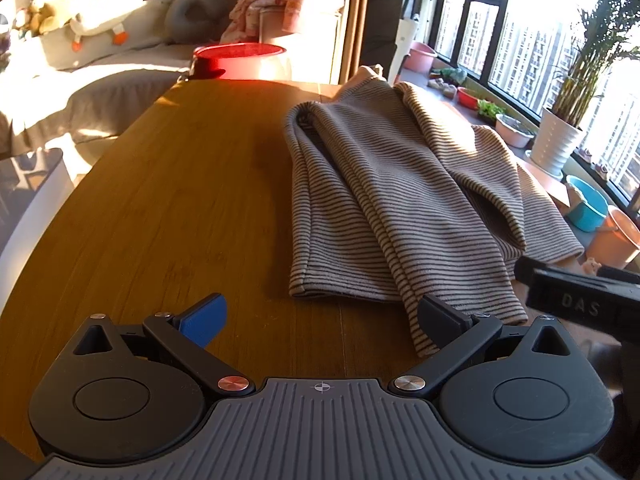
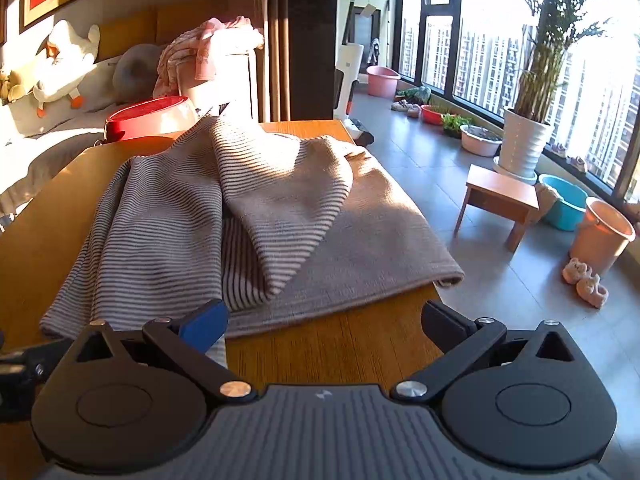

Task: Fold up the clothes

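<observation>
A brown striped garment [image 1: 400, 196] lies partly folded on the wooden table [image 1: 180, 200], its sleeves laid over the body. My left gripper [image 1: 320, 320] is open and empty, just short of the garment's near hem; its right finger [image 1: 440, 318] is in front of a hanging sleeve end. In the right wrist view the same garment [image 2: 248, 216] covers the table's right half [image 2: 332, 344]. My right gripper [image 2: 324, 322] is open and empty, just before the garment's near edge. Its body shows at the right edge of the left wrist view [image 1: 580, 300].
A red basin [image 1: 240, 60] stands at the table's far end. A sofa with a plush goose [image 1: 108, 4] and pink clothes [image 1: 280, 0] is behind. Right of the table are a wooden stool [image 2: 500, 200], buckets [image 2: 600, 232], slippers [image 2: 586, 282] and a potted plant [image 2: 524, 144].
</observation>
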